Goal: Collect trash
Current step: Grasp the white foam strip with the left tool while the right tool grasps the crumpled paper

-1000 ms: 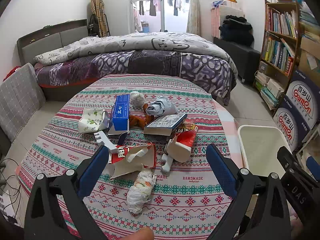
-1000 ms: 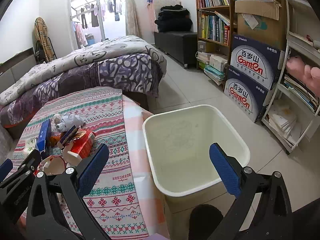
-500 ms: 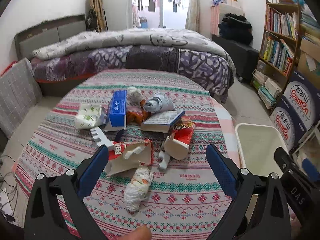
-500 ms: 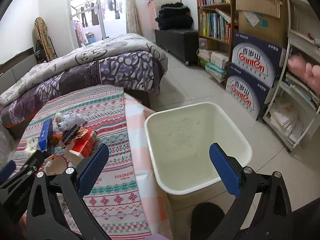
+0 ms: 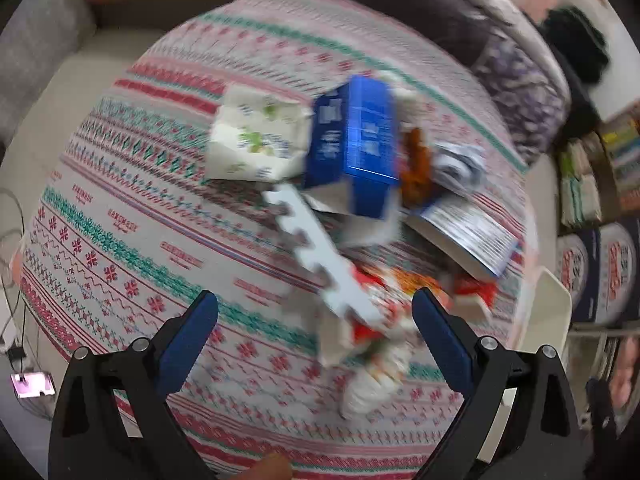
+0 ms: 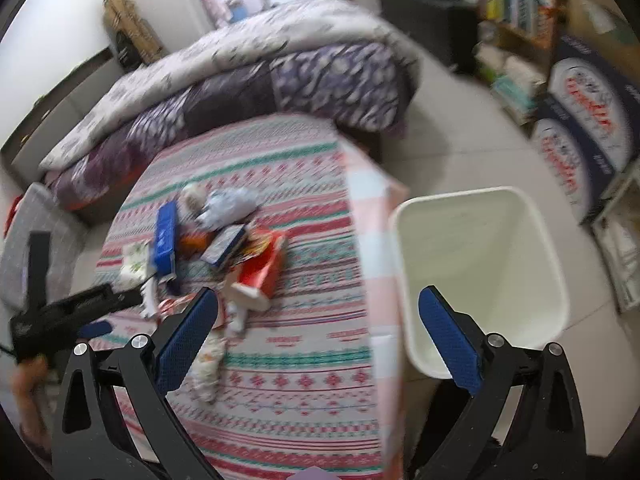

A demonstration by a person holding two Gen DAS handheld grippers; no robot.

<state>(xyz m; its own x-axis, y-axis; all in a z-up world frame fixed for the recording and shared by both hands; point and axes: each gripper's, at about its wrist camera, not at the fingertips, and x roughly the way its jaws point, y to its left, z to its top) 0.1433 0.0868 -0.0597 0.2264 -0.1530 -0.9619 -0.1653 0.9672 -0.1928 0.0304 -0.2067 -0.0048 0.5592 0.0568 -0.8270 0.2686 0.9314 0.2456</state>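
Left hand-held gripper (image 5: 316,322) spread wide, empty, above our trash pile (image 5: 360,200) on worktop (image 5: 120,200). Right hand-held gripper (image 6: 318,320) likewise apart, empty. White bin (image 6: 480,280) on floor just right of worktop (frames blurred). Blue box (image 5: 360,148) mid-pile.

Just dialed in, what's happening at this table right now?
A person holds two open grippers over a table littered with trash; neither grips anything. The left gripper hangs above the pile: a blue box, a white jagged strip, wrappers. The right gripper faces the table edge beside the bin, which looks empty.
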